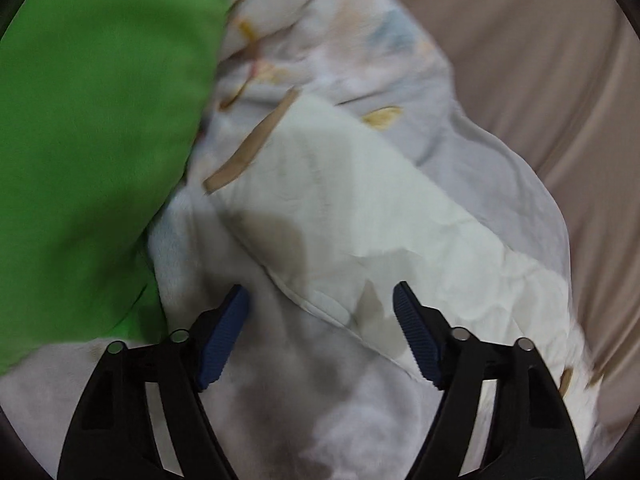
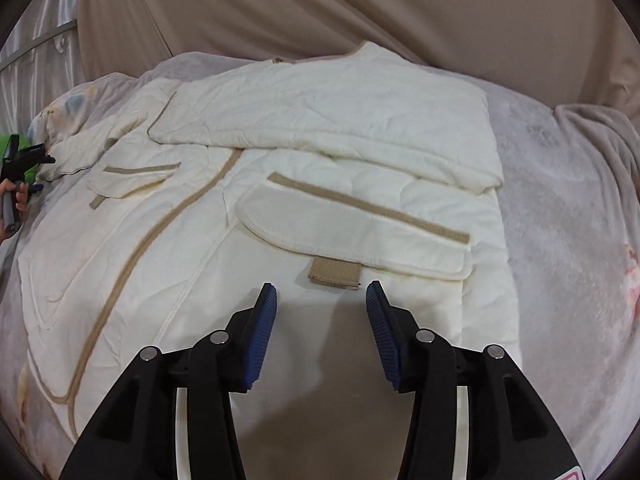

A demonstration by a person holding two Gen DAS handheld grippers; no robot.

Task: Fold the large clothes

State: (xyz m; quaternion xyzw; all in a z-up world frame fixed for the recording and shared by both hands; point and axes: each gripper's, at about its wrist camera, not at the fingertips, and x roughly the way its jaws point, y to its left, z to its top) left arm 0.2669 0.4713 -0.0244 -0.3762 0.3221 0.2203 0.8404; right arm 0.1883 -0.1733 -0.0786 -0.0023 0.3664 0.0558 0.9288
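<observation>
— Far left of the right wrist view, that's the left gripper with the person's hand on its handle, down by the sleeve end of the cream jacket?

— Yes. Its own camera is blurred, but the left gripper stands wide, blue pads well apart and nothing pinched between them. Under it lies the cream sleeve, with a green cloth filling the upper left of that frame.

— And the jacket itself?

— Spread face up on the pale fleece blanket, across the middle of the frame. One sleeve is already laid across the chest, along the top. The left-hand sleeve is still out to the side.

— So that one's next?

— I'd judge so: the left tongs would need to close on the cuff and carry it over the chest.

— The near gripper?

— The right gripper, bottom centre, is partly spread, gripping nothing, hanging over the lower front just below the tan tab of the pocket flap. It'll likely want the hem for the fold upward.
</observation>
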